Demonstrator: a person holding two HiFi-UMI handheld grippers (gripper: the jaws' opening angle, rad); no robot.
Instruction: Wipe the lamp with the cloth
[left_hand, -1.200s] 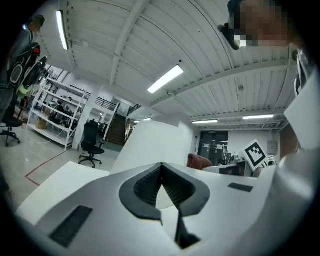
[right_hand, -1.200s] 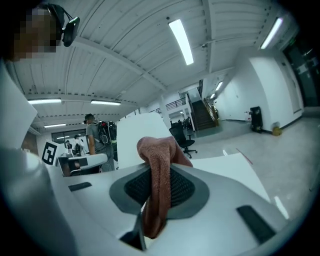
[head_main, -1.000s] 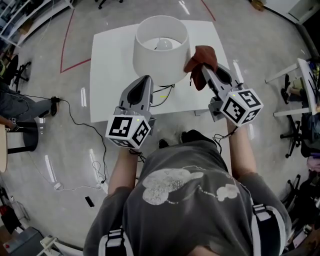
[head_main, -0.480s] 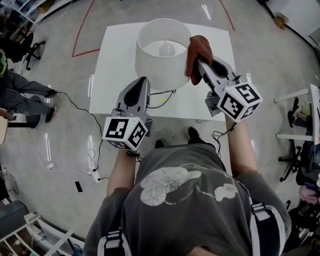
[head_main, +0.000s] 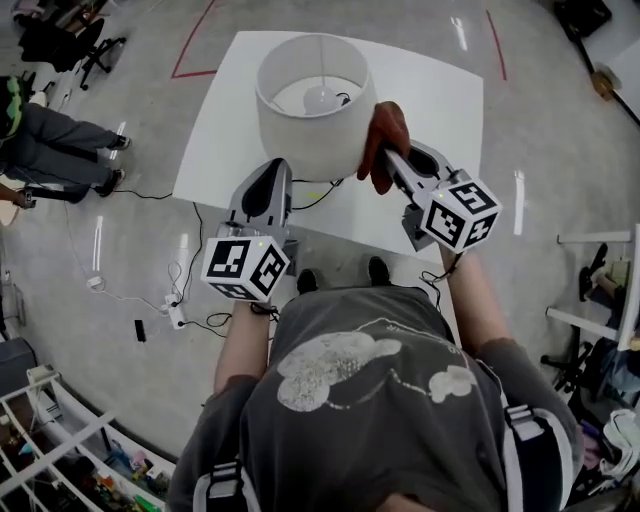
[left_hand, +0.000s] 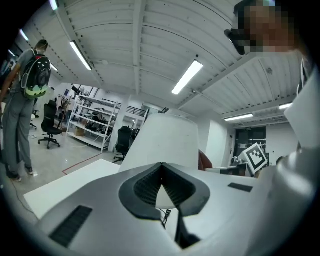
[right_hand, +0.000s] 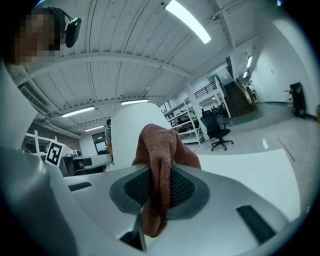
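A white drum-shade lamp (head_main: 312, 100) stands on a white table (head_main: 430, 90), its bulb visible inside from above. My right gripper (head_main: 388, 157) is shut on a reddish-brown cloth (head_main: 386, 130), which presses against the shade's right side. In the right gripper view the cloth (right_hand: 159, 150) bunches between the jaws, with the shade (right_hand: 127, 135) just behind it. My left gripper (head_main: 275, 172) is shut with nothing in it, just under the shade's near side. In the left gripper view the shade (left_hand: 165, 140) rises close ahead of my left gripper (left_hand: 161, 166), and a bit of cloth (left_hand: 204, 161) shows to its right.
The lamp's black cord (head_main: 318, 196) loops on the table's near edge. Cables and a power strip (head_main: 175, 315) lie on the floor at left. A person's legs (head_main: 60, 135) stand at far left. Office chairs and shelving line the room's edges.
The right gripper has carried the cloth along the shade's right side, up toward the rim and back down. The left gripper has stayed below the shade. The head view has shifted.
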